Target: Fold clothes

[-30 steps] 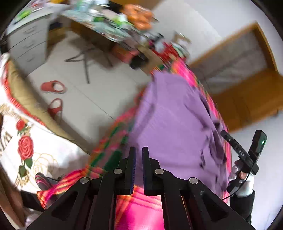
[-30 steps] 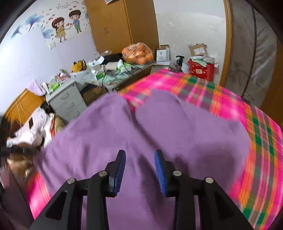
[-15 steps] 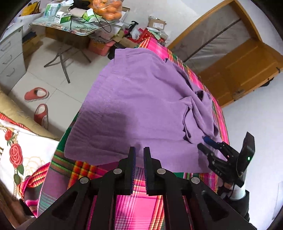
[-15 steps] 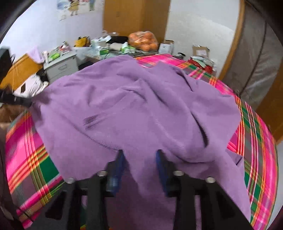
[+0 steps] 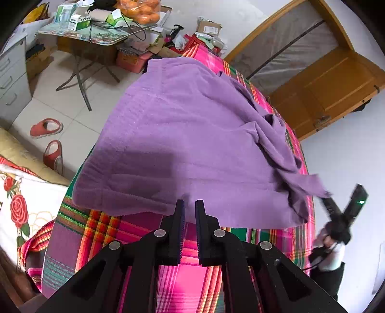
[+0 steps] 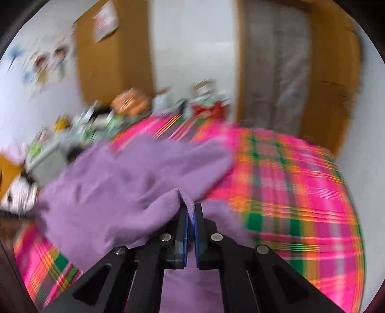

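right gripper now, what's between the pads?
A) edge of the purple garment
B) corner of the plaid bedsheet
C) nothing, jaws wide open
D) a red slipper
A: in the right wrist view the right gripper is closing its jaws with a fold of the purple garment pinched between the blue pads, cloth pulled up off the plaid bedsheet.

Red slippers (image 5: 47,125) at 9 o'clock on tile floor (image 5: 69,96); bagged fruit, probably oranges (image 5: 142,10), at 11 o'clock on cluttered table (image 5: 101,38).
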